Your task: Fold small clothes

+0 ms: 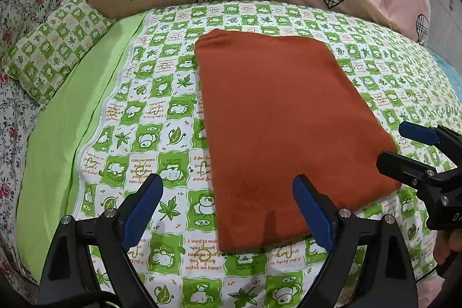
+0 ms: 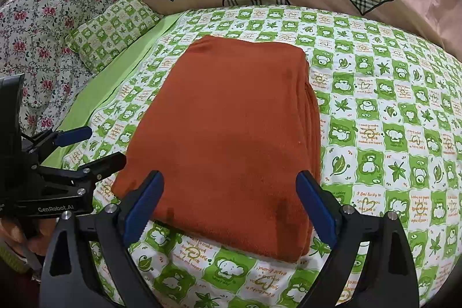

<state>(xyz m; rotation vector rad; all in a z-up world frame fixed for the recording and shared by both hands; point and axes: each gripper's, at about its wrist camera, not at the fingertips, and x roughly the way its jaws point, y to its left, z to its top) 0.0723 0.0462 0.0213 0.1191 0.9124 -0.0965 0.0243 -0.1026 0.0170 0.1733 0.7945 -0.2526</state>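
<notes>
Folded rust-orange garment [image 1: 277,129] lies flat on the green checked bed sheet [image 1: 161,111], both grippers free.

The left gripper [image 1: 228,210] and the right gripper [image 2: 231,207] hover at the near edge, jaws spread wide, pinching nothing. For one more fold, I judge it best to grasp both near corners together, taking all layers, and lift evenly so the stacked right edge stays aligned.
</notes>
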